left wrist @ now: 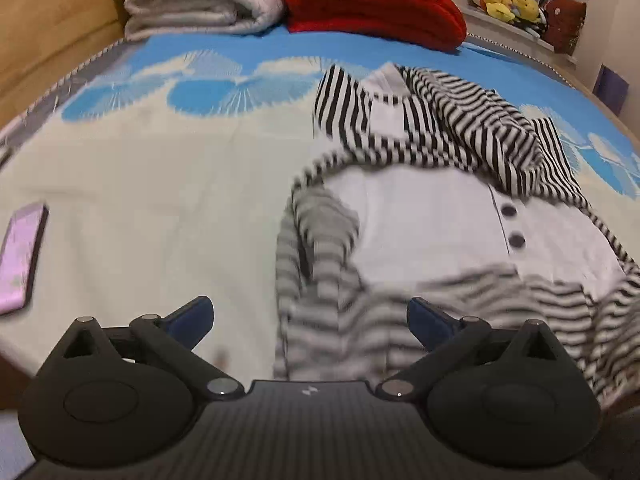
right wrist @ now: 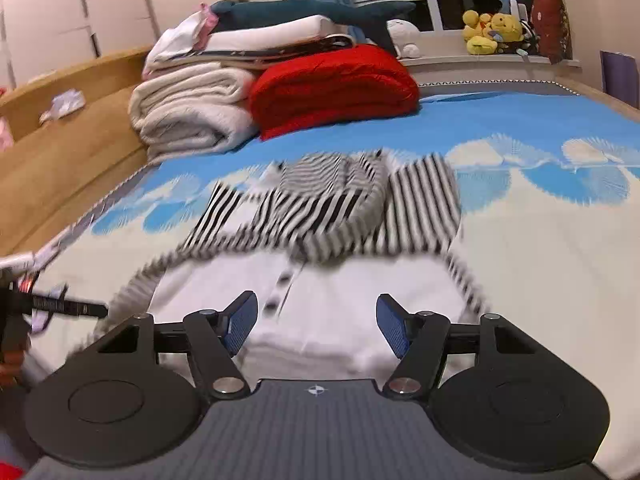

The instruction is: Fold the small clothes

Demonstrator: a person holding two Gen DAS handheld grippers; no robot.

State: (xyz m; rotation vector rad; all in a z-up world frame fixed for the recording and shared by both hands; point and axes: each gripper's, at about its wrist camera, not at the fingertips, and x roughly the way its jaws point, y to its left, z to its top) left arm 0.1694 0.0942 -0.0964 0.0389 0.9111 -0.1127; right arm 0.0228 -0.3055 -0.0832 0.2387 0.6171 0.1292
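A striped black-and-white shirt (left wrist: 432,208) with a white buttoned front lies rumpled on the bed (left wrist: 160,200), filling the right half of the left wrist view. The left gripper (left wrist: 310,320) has its fingers spread wide and empty at the bottom; the right gripper (right wrist: 316,324) is parted too, holding nothing.

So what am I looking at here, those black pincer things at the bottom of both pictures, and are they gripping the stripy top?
Each picture comes from a camera mounted on a hand-held tool, looking out along its two fingers. A person carries one per hand; there is no robot arm. The left tool and the right tool both stand open, holding nothing. Below them a striped top with a white buttoned front lies rumpled on a blue-and-cream bedspread. A phone lies to the left; folded blankets, cream and red, sit at the far end.
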